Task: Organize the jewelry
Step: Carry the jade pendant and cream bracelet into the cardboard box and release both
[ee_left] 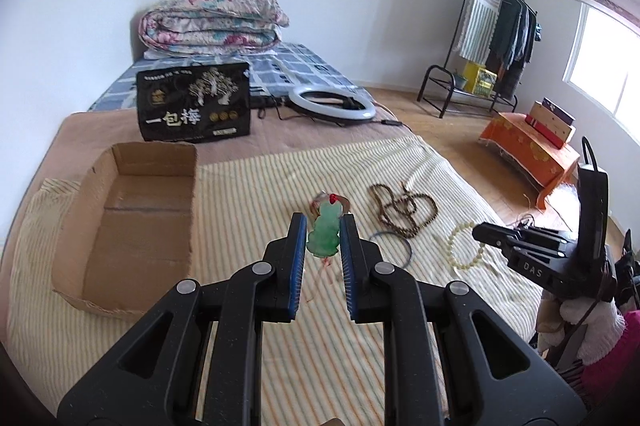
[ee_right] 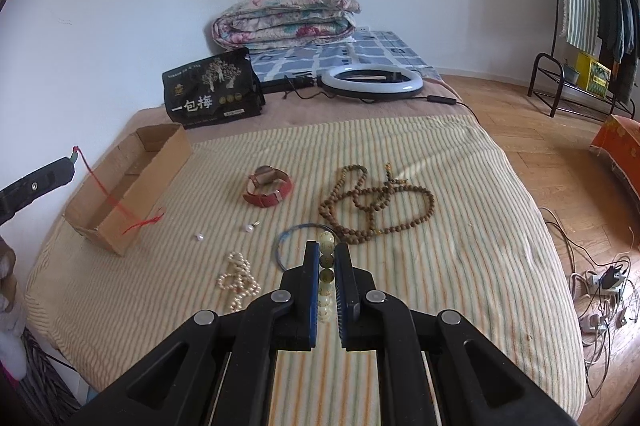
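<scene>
Left wrist view: both grippers clamped on jewelry above striped blanket (ee_left: 280, 178).

Cardboard box (ee_left: 132, 222) sits at 9 o'clock, open top. Left gripper (ee_left: 323, 226) pinches green jade pendant (ee_left: 325, 234), red cord (ee_right: 100, 186) dangling beside the box. Right gripper (ee_right: 326, 258) is closed on pale bead bracelet (ee_right: 326, 246). On the blanket in right view: brown bead necklace (ee_right: 376, 202) at 1 o'clock, red-strap watch (ee_right: 268, 190) at 11, pearl strand (ee_right: 238, 280) at 9.
</scene>
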The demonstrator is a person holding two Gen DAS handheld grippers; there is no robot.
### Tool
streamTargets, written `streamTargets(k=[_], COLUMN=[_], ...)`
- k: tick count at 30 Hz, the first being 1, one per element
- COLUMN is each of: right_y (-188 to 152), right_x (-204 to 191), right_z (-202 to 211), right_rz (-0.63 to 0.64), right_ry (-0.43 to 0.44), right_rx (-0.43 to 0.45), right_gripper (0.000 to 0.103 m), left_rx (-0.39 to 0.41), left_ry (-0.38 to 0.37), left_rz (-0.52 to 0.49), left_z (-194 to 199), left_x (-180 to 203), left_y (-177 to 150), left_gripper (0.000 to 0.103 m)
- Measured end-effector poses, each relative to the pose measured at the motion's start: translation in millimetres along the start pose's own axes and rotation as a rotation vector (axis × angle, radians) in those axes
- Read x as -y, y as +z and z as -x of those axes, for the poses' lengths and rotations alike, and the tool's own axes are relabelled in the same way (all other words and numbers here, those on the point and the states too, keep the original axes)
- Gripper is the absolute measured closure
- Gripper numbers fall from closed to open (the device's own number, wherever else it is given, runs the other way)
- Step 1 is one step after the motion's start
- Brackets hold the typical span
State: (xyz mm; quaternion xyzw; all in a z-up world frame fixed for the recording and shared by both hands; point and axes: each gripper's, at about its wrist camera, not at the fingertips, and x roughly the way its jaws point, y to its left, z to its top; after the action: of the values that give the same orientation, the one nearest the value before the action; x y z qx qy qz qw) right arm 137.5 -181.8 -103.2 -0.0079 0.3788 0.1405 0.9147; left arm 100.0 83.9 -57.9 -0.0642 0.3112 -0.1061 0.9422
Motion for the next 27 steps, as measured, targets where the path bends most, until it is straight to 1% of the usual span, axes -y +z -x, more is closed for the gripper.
streamTargets(k=[9,17,21,27], right_y=[22.9,50.6,63.5,78.8], right_x=[-45.0,-92.0,-114.3,-144.2], right_z=[-2.5,-12.1,-22.6,-44.3], right_rz=[0.054,0.143,0.184,0.209], right_ry=[0.083,0.144,0.170,0.238], right_rx=[0.025,0.046,0.044,0.020], right_gripper=[0.098,0.098,0.098,0.098], left_rx=[0.064,0.109,0.109,0.092], left_ry=[0.092,0.193,0.247,0.287], left_rz=[0.021,0.062,0.076,0.102], left_z=[12.9,22.3,22.0,17.9], left_x=[-38.5,-78.1,-96.9,-123.2], left_y=[19.6,25.3,21.7,16.4], left_gripper=[0.088,0.088,0.088,0.087])
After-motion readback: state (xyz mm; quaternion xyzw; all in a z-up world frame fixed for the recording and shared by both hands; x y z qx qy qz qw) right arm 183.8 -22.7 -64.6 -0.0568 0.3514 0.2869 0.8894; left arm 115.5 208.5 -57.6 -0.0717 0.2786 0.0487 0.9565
